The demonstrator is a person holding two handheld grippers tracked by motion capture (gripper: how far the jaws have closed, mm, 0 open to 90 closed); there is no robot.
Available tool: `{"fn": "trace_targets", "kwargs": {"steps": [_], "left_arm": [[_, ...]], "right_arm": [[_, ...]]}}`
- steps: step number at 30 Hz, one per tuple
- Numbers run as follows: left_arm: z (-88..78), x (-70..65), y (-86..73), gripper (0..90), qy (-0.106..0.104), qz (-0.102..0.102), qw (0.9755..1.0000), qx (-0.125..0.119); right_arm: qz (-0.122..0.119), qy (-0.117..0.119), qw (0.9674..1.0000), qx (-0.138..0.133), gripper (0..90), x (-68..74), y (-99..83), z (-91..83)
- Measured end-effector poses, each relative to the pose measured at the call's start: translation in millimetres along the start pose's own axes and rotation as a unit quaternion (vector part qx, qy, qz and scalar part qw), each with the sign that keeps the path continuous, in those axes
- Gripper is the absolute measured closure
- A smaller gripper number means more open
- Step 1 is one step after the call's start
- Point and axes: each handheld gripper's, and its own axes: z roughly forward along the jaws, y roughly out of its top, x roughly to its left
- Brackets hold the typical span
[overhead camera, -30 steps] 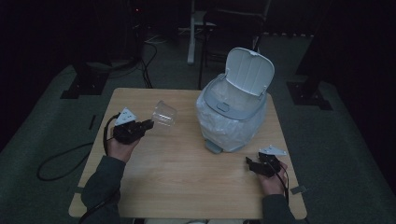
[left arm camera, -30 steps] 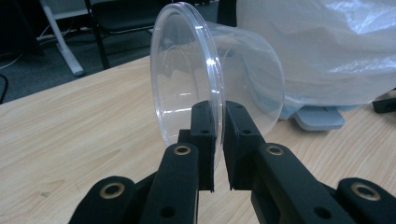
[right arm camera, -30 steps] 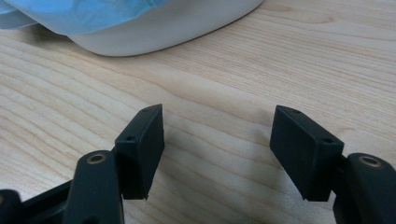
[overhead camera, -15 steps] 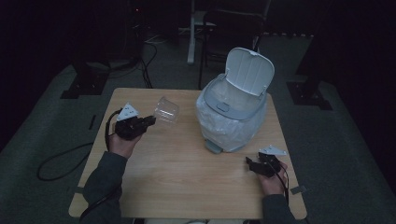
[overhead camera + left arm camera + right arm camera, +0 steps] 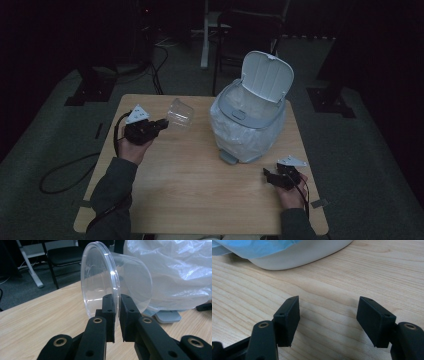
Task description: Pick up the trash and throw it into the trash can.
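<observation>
while the left gripper [image 5: 161, 123] is pinching the rim of one clear plastic cup [image 5: 181, 112], it's holding that cup up off the table [image 5: 190, 200] near the far left corner, tipped on its side with the bottom pointing toward the bin. in the left gripper view the two black pads are clamping the cup [image 5: 117, 280] wall between them, one pad inside the mouth and one outside, nearly touching each other.

one white bin [image 5: 250, 127] is sitting toward the far right of the table, lid [image 5: 266, 76] standing open, with one see-through bag [image 5: 235, 137] lining it and bunching down over the outside. one foot pedal [image 5: 229, 157] is sticking out at its base on the near side.

the right gripper [image 5: 270, 177] is resting low by the near right corner, close to the near side of the bin. in the right gripper view its jaws are standing wide apart with just bare wood between them, holding nothing, and the bin's white base [image 5: 299, 255] is showing just beyond them.

so that's two grippers, one cup, one bin, and both the person's forearms are coming in from the near edge.
</observation>
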Motion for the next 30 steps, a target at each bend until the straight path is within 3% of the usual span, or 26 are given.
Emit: {"fn": "trace_targets", "kwargs": {"steps": [30], "left_arm": [[2.3,4.1,35.3,84.4,-0.009,0.009,0.9998,-0.017]], "right_arm": [[0.0,0.0,1.0,0.0,34.3,-0.1,0.0,0.1]]}}
